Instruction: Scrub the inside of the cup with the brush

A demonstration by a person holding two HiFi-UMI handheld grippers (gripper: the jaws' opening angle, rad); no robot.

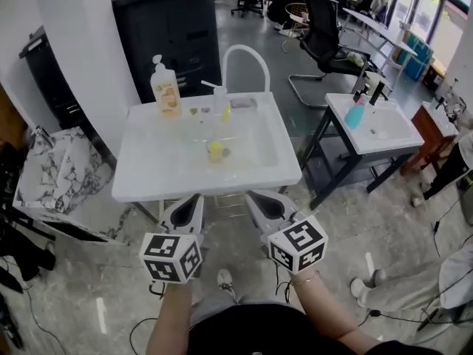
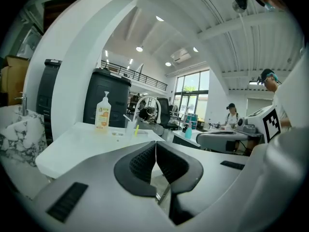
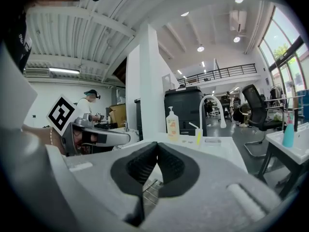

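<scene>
A white bench [image 1: 140, 176] with a sunken basin carries an arched white tap [image 1: 255, 59] at its back edge; left of the tap stands a soap bottle [image 1: 165, 89]; just beside the tap, a clear cup [image 1: 219, 106] and a grey dish [image 1: 242, 103]; before the tap, in the basin, lies a small yellow object [image 1: 215, 151].

No words or numbers are showing clearly enough to be read. The soap bottle [image 1: 165, 89] is carrying an orange label, but its print is appearing too small and blurred. The left marker cube [image 1: 171, 256] and the right marker cube [image 1: 298, 245] are showing only black-and-white square patterns, not letters.
</scene>
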